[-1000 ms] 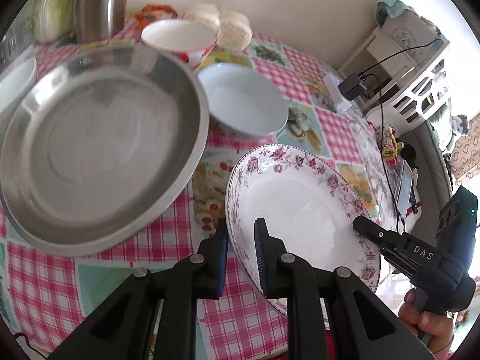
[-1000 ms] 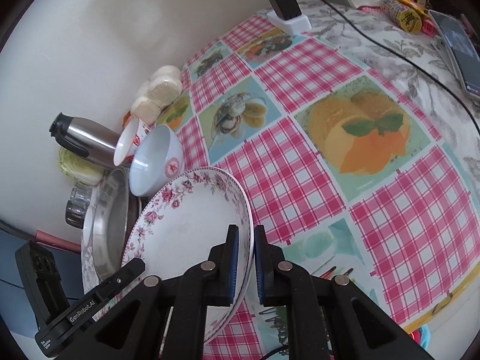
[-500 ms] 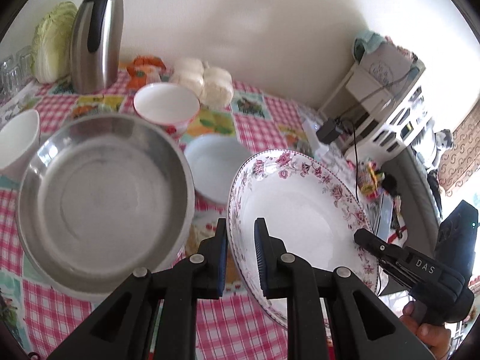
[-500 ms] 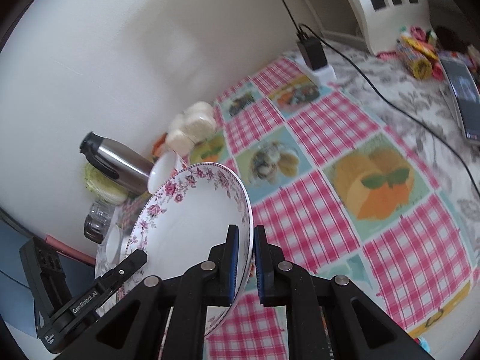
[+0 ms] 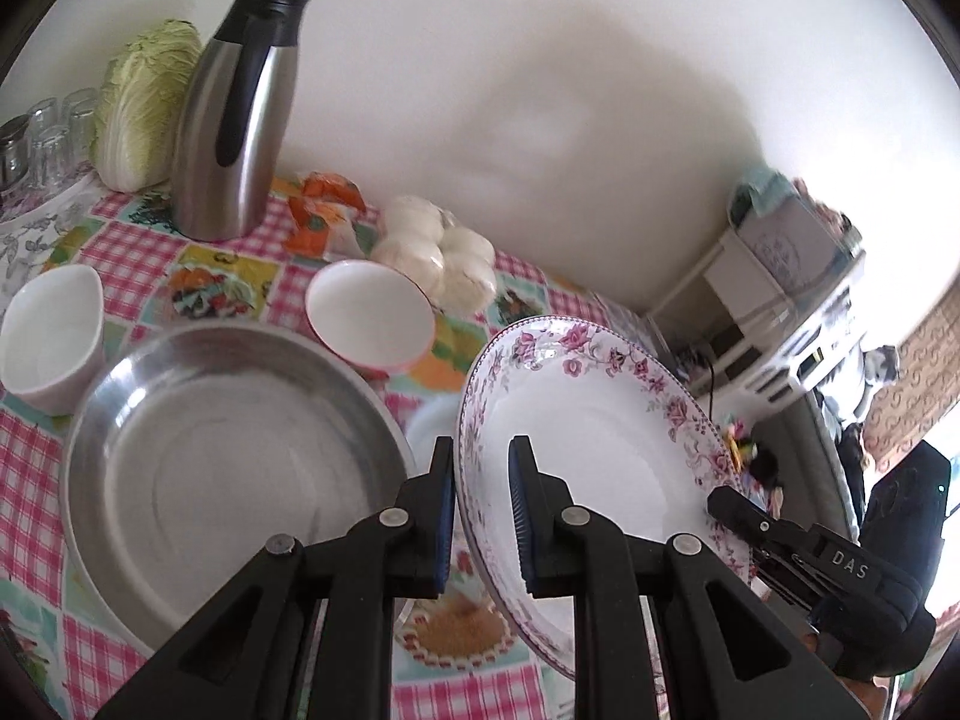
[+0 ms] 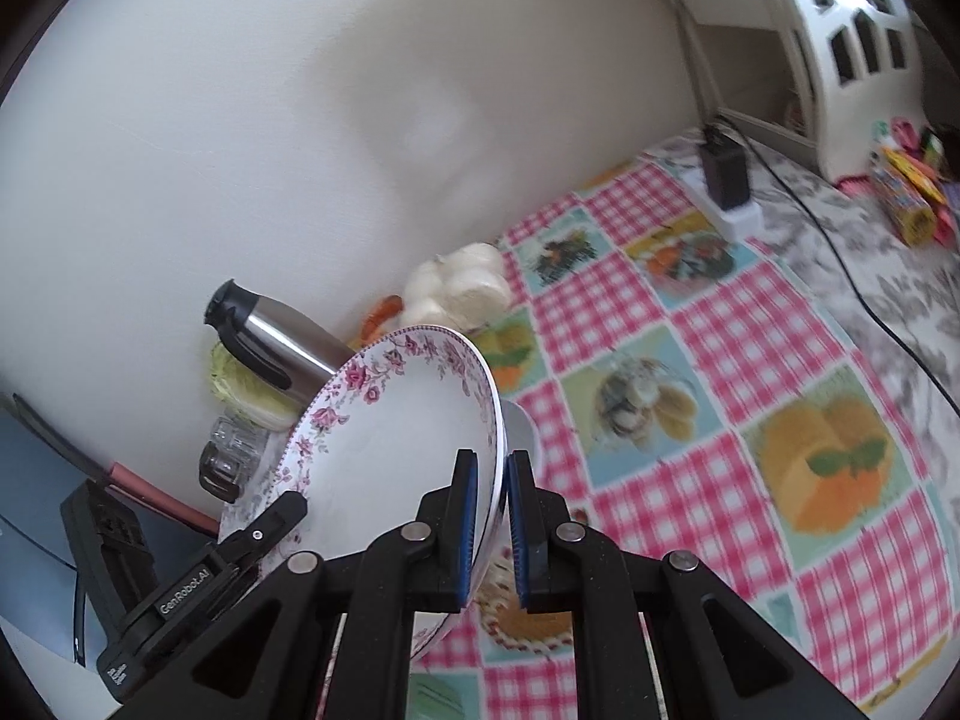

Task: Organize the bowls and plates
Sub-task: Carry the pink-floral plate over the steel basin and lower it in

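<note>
Porcelain plate: the floral plate (image 5: 594,426), white with a pink rose border, is held up off the table, tilted, gripped at opposite edges by both grippers.
Left gripper: the left gripper (image 5: 480,516) is clamped on the plate's near rim, one blue pad under the rim and the other on the inner face.
Right gripper: the right gripper (image 6: 491,525) is clenched on the plate's rim (image 6: 487,420), which runs edge-on between its blue pads; in the left wrist view this gripper shows at the plate's right edge, with a bit of the person's hand under it.
Steel basin: a wide steel basin (image 5: 228,480) sits on the table just left of the raised plate, beside the left gripper's finger.
Pale bowl: part of a pale bowl (image 5: 432,426) shows low between the basin and the plate, mostly hidden.
White bowls: one white bowl (image 5: 369,312) stands behind the basin's far rim; a second white bowl (image 5: 51,336) stands at the basin's left.
Tablecloth: a pink checked tablecloth (image 6: 744,348) with fruit panels covers the table.
Far row by the wall: a bag of white buns (image 5: 438,252), an orange wrapper (image 5: 324,210), a steel thermos jug (image 5: 240,114), a napa cabbage (image 5: 144,102) and some drinking glasses (image 5: 48,132).
Right end: a black charger (image 6: 726,168) on a white socket block, with a cable trailing off.
</note>
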A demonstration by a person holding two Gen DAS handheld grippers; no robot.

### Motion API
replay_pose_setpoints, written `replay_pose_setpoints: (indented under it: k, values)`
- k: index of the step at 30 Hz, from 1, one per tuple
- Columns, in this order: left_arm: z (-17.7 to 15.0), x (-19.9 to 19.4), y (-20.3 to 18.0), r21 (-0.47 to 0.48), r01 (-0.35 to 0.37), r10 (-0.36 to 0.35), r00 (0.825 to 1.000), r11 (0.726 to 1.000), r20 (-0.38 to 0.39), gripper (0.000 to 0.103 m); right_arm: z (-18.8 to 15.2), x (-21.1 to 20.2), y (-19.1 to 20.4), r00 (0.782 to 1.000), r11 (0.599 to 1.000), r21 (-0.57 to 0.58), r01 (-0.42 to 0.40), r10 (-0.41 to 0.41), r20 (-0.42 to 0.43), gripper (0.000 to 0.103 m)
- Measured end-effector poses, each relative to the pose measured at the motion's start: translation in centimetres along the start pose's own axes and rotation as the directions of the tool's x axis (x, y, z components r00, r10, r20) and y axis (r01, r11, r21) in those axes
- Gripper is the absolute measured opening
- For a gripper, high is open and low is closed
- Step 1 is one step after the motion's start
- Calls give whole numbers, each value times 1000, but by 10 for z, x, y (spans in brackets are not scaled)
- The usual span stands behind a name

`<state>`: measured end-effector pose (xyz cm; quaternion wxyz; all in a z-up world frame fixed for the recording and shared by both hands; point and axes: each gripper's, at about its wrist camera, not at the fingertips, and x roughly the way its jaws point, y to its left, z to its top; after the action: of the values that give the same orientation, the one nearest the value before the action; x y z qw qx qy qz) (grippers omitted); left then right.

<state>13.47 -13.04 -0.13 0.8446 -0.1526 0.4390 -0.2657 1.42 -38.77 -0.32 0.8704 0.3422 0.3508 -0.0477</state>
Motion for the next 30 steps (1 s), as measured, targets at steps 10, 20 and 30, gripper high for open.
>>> replay_pose_setpoints:
  k: [10,20,30]
  values:
    - [29,-4,42,-95,-8,15,998,995,64,18,10,42,35,999,998,-43,-35,33,-35,11]
    - [42,-25,87,-169,-49,66,993,984,102,18,2,83,74,993,992,-105,-75,64,-101,11]
    - [46,-58,132,-237,-87,123,983,968,140,18,-17,110,114,980,980,-144,-139,115,-161,11]
